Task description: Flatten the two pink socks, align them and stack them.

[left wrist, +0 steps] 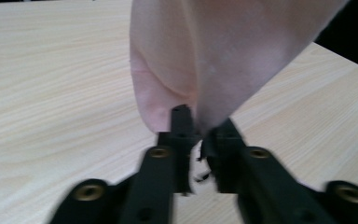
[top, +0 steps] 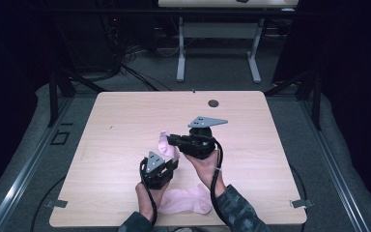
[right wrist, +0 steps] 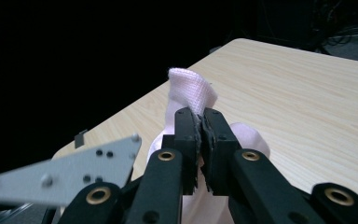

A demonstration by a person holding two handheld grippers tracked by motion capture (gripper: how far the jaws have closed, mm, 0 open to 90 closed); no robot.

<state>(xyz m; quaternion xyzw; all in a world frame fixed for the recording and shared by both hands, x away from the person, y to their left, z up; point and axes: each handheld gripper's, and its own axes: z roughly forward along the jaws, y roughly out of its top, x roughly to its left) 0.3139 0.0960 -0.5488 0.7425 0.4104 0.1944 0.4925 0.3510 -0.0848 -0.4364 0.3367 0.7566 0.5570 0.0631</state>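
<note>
A light wooden table is set in a dim room, with grey floor around it and a second table seen at the far side. A small dark round spot is seen on the table top near the far edge. Two pink socks are present. One pink sock is laid flat at the near edge of the table, between the person's forearms. The other pink sock is held up off the table, near the middle, between the two grippers. The left gripper is held in the person's left hand, and its jaws are closed on the lower edge of the raised sock, as is seen in the left gripper view. The right gripper is gripped by the right hand; its jaws are pinched tight on the ribbed cuff of the same sock. A grey three-cornered plate is carried on top of the right gripper.
</note>
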